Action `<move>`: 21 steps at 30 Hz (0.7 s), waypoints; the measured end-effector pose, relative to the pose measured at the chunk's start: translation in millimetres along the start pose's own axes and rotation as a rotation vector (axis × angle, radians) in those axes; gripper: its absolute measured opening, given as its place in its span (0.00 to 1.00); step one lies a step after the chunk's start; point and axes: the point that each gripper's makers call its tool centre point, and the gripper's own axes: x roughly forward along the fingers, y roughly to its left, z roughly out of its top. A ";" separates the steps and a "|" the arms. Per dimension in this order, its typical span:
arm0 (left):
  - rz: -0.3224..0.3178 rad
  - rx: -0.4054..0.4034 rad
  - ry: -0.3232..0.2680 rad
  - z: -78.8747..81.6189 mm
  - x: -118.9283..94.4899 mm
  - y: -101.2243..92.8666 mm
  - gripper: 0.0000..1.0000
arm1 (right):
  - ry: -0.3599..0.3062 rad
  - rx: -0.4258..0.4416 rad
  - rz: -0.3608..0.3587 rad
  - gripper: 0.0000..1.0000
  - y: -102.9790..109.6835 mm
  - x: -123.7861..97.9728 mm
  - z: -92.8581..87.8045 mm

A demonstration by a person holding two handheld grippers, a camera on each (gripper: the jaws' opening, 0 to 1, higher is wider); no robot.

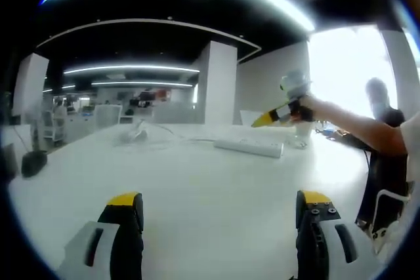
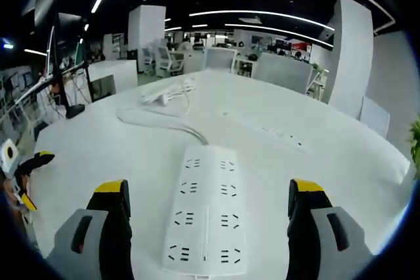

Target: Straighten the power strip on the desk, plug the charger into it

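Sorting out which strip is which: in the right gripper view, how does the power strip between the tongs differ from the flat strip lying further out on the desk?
The near power strip lies between the open right tongs; the far strip lies beyond them. The near power strip looks wide, with two columns of sockets; the far strip looks slim. A cable leads from the near power strip; none is visible on the far strip. Both are white and lie flat on the desk.

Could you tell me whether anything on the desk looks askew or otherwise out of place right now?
Nothing looks damaged or spilled. The power strip lies flat between the open right gripper jaws, angled slightly off their line, and its cable snakes loosely across the desk. No charger is plugged in.
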 end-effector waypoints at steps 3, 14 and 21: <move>0.000 -0.003 0.001 -0.9 -0.1 0.1 0.99 | 0.017 0.003 0.002 1.00 -1.1 4.4 -1.3; -0.002 -0.003 0.007 -2.3 0.2 -0.8 0.99 | 0.142 -0.027 -0.005 1.00 -6.0 18.2 -15.5; -0.002 -0.004 0.007 -2.5 0.0 -1.2 0.99 | 0.205 -0.058 -0.020 1.00 -8.6 23.3 -20.4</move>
